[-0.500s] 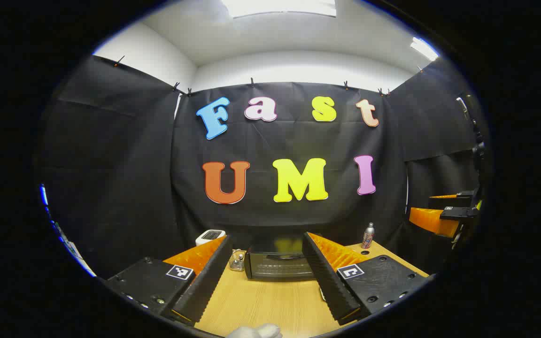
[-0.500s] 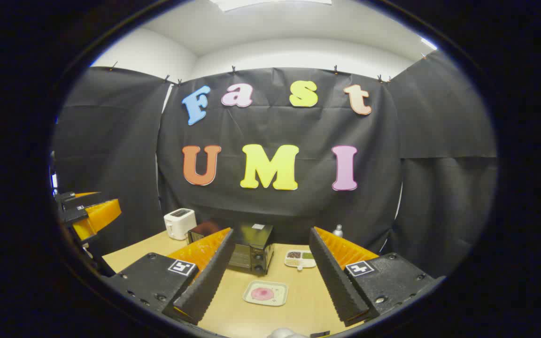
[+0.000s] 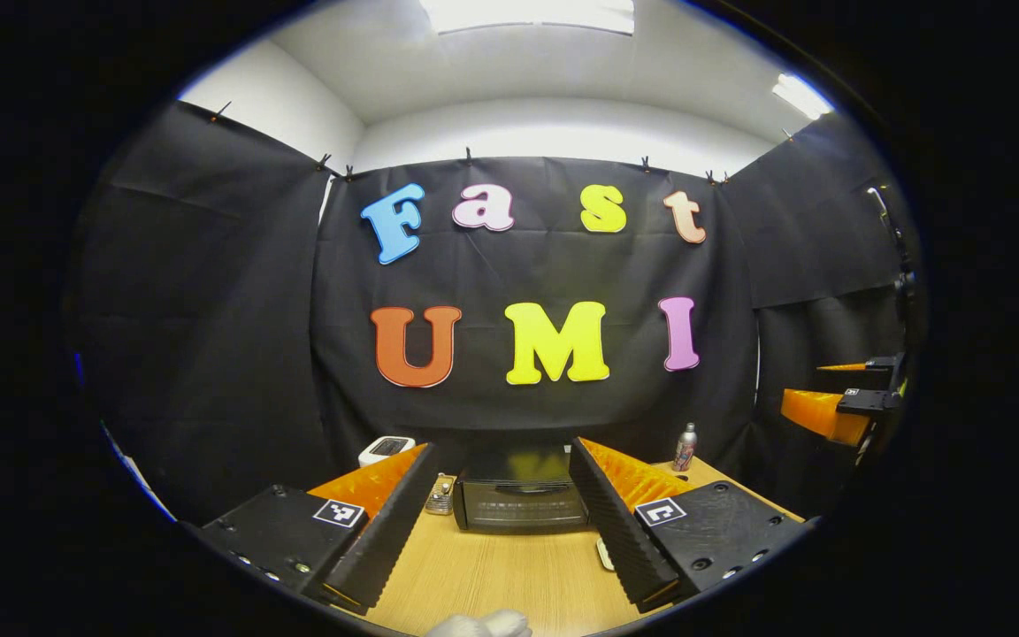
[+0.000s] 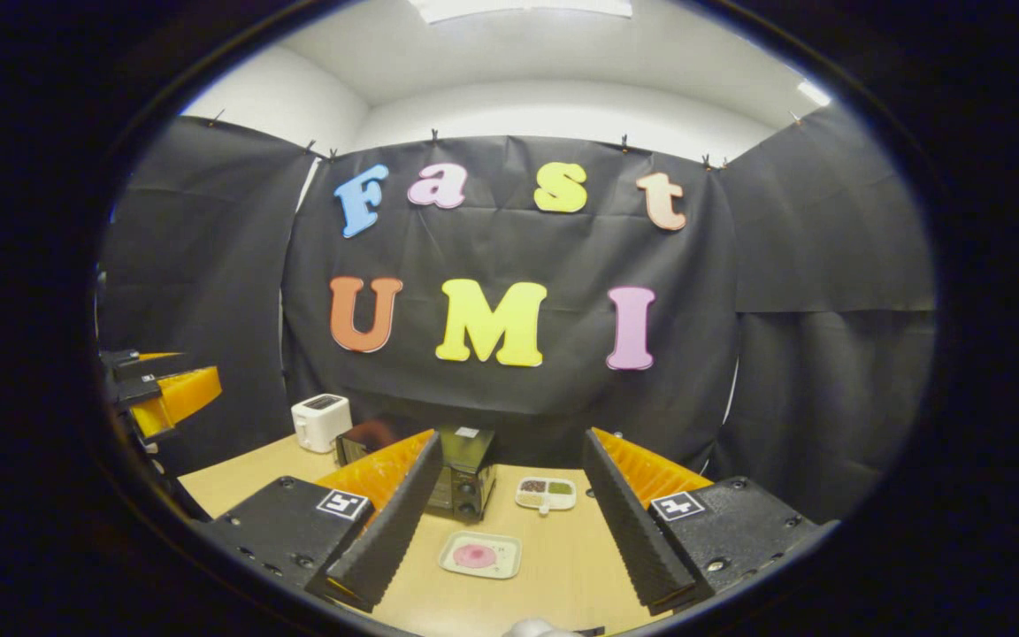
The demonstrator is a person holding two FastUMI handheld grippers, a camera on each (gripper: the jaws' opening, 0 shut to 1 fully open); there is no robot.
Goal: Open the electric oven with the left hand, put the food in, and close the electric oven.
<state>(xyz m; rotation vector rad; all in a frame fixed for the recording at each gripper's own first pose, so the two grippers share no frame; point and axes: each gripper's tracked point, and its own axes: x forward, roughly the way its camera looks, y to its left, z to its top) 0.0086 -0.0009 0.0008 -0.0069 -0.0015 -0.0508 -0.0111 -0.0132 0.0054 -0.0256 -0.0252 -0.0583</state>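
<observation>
- We see the left gripper [image 3: 502,522] with fingers spread wide above the wooden table [image 3: 492,575].
- Between them stands the electric oven [image 3: 520,502], door closed.
- A small bottle [image 3: 685,447] stands to its right.

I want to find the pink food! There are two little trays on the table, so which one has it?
The nearer tray, between the right gripper's fingers, holds one round pink piece. The farther tray, beside the oven, is split into compartments with dark and green fillings.

The left gripper view looked straight at the closed front of the electric oven [image 3: 520,501] from well back over the counter [image 3: 492,575]. The right gripper view faced the oven [image 4: 461,482] obliquely from farther right. Both shared the oven, counter and toaster [image 4: 321,421].
</observation>
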